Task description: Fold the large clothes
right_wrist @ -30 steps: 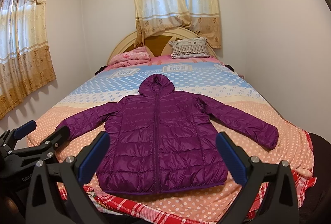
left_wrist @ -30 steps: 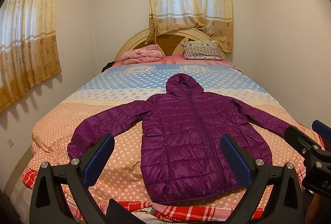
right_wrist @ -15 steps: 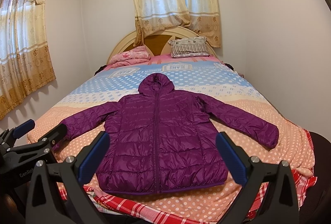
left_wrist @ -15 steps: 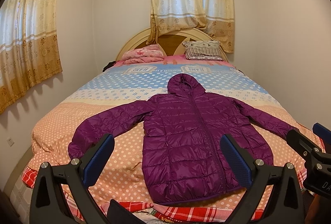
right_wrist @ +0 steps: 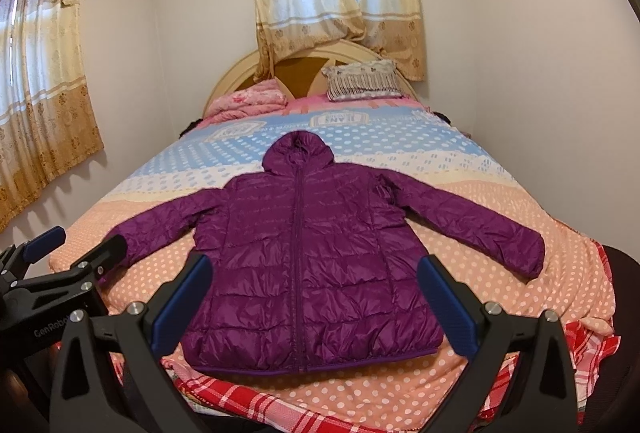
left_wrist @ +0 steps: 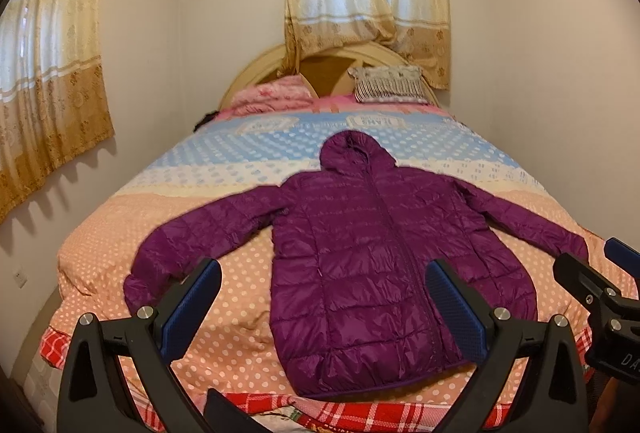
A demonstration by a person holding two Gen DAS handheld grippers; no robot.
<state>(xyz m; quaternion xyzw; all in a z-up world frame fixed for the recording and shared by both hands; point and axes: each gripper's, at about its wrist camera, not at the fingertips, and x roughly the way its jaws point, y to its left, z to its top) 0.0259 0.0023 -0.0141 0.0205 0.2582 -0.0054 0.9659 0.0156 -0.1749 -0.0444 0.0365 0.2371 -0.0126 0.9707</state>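
A purple hooded puffer jacket [left_wrist: 372, 257] lies flat on the bed, front up, zipped, both sleeves spread out, hem toward me; it also shows in the right wrist view [right_wrist: 312, 257]. My left gripper [left_wrist: 324, 309] is open and empty, held above the foot of the bed in front of the hem. My right gripper [right_wrist: 316, 305] is open and empty, also short of the hem. Each gripper shows at the edge of the other's view: the right one [left_wrist: 600, 285] and the left one [right_wrist: 60, 257].
The bed [left_wrist: 240, 293] has a polka-dot cover, peach near me and blue further back, over a red plaid blanket [right_wrist: 248, 405]. A striped pillow [left_wrist: 388, 85] and a pink quilt [left_wrist: 272, 97] lie at the headboard. White walls flank the bed; curtains hang at the left and back.
Both grippers have drifted slightly; the jacket sits a little further right in the left wrist view. The jacket itself has not moved and both grippers stay open.
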